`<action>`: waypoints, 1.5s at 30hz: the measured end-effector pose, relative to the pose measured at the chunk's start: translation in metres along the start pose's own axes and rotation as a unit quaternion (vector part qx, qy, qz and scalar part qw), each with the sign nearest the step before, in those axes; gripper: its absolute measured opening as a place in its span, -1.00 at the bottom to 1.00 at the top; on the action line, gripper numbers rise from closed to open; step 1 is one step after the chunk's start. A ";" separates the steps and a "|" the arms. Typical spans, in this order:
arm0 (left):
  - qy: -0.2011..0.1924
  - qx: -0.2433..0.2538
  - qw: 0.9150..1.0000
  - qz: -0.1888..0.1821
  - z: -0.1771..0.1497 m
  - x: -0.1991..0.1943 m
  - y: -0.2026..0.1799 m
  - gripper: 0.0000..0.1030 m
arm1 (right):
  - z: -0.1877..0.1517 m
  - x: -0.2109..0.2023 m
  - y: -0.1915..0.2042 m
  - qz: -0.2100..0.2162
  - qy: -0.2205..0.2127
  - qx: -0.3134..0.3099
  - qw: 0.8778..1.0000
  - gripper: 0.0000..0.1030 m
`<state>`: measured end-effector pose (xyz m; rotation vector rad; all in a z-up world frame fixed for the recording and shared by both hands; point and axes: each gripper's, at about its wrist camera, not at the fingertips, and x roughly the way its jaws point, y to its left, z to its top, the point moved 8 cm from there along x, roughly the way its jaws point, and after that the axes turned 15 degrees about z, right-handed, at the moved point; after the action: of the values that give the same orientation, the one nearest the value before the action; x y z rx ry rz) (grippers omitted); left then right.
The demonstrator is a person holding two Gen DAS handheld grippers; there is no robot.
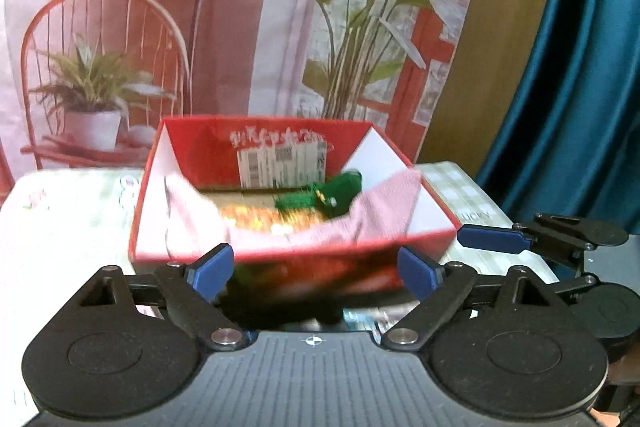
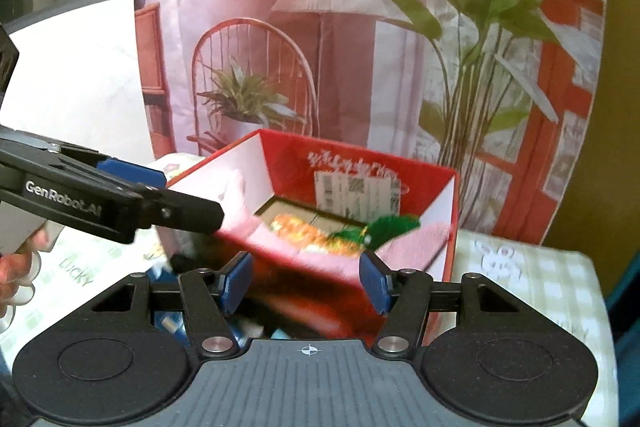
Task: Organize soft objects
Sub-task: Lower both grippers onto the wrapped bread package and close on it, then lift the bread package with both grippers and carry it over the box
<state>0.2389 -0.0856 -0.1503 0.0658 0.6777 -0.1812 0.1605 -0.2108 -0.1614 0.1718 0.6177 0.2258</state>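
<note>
A printed backdrop [image 1: 240, 27] of a lamp, chair and plants is hanging behind a table [image 2: 540, 279] wearing a pale checked cloth. A red box [image 1: 280, 243] is sitting open on it, a pink cloth [image 1: 372, 211] draping over its near wall, an orange-and-green soft toy [image 2: 332, 235] lying inside. The left gripper [image 1: 314, 269] is hovering before the box, jaws spread wide and holding nothing. The right gripper [image 2: 306, 283] is standing about half open, gripping nothing.
</note>
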 end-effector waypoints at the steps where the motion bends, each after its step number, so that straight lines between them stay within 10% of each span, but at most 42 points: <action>1: 0.006 -0.001 1.000 -0.002 -0.007 -0.001 -0.001 0.75 | -0.006 -0.003 0.002 0.003 0.001 0.004 1.000 0.08; 14: 0.084 0.000 0.994 -0.068 -0.068 0.018 -0.030 0.04 | -0.098 -0.010 0.000 0.021 0.059 0.043 0.997 0.21; 45: 0.167 -0.025 0.976 -0.137 -0.103 0.065 -0.065 -0.03 | -0.123 0.015 -0.010 0.072 0.082 0.089 0.990 0.22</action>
<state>0.2126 -0.1461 -0.2710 -0.0474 1.0263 -0.4248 0.1014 -0.2048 -0.2711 0.3727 0.7906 0.3264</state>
